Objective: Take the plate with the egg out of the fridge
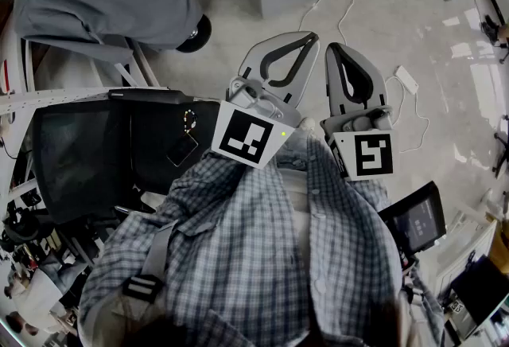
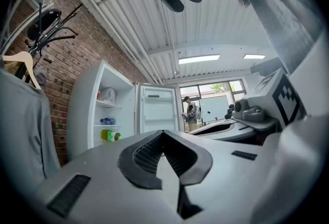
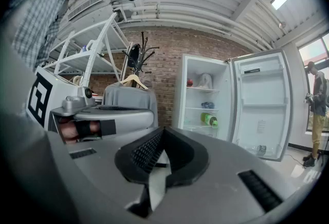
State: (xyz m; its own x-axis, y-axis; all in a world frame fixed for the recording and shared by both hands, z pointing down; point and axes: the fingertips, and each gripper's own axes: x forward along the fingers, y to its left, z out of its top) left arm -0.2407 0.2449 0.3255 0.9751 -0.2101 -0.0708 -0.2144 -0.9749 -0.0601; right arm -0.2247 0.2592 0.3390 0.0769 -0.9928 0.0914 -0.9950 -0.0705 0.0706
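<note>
A white fridge (image 3: 205, 99) stands open some way ahead, its door (image 3: 259, 105) swung to the right. Its shelves hold a red thing, a white bag, something blue and a green bottle (image 3: 209, 119). At this distance I cannot make out a plate with an egg. The left gripper view shows the same fridge (image 2: 103, 110) at its left. My left gripper (image 1: 312, 37) and right gripper (image 1: 334, 47) are held side by side close to my chest. Both are shut with nothing between the jaws, the left gripper (image 2: 163, 133) and the right gripper (image 3: 163, 129) alike.
A grey coat on a hanger (image 3: 131, 97) and a coat stand (image 3: 139, 58) are left of the fridge against the brick wall. A white rack (image 3: 97, 48) stands further left. A person (image 3: 317, 110) stands by the window. A black chair (image 1: 79, 146) and floor cables (image 1: 342, 11) lie near me.
</note>
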